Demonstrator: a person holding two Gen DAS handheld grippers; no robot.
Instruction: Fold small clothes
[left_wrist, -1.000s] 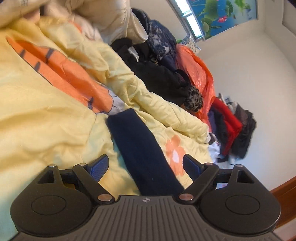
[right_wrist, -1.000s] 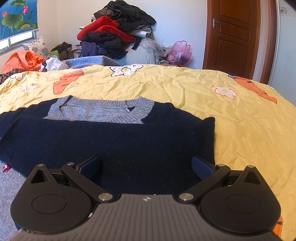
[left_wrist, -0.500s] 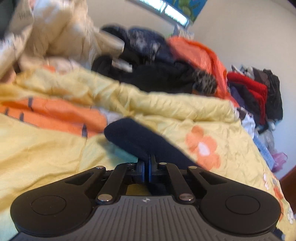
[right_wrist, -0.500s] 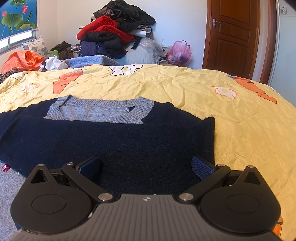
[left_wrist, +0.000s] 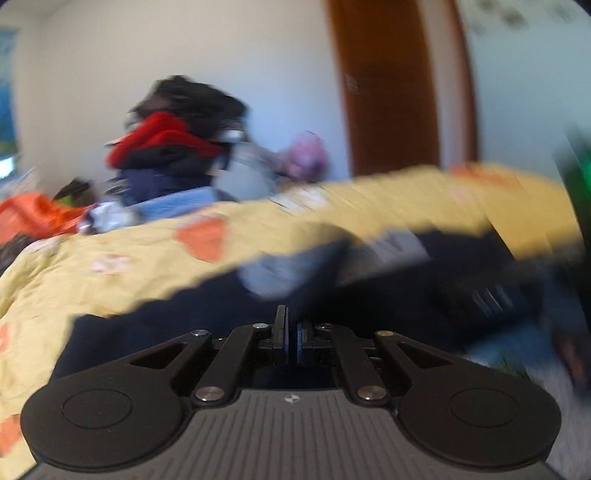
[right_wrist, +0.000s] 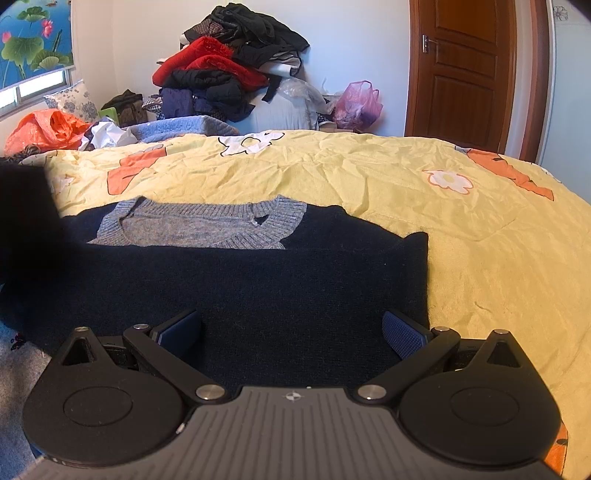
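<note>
Yellow flowered quilt (right_wrist: 369, 177) is covering the bed, and the navy knitted sweater with a grey collar (right_wrist: 258, 280) is lying along its near edge, one sleeve already folded across the body. The left gripper (left_wrist: 290, 332), jaws pinched together on dark knit, is apparently carrying the other sleeve over. The right gripper (right_wrist: 291, 332) is hovering wide open above the hem. Further folds are waiting.

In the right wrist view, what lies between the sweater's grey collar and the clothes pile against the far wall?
Mostly bare yellow quilt with flower prints, shown in the right wrist view. Beyond the sweater and its grey collar, a blue knit lies at the foot of the clothes pile.
</note>
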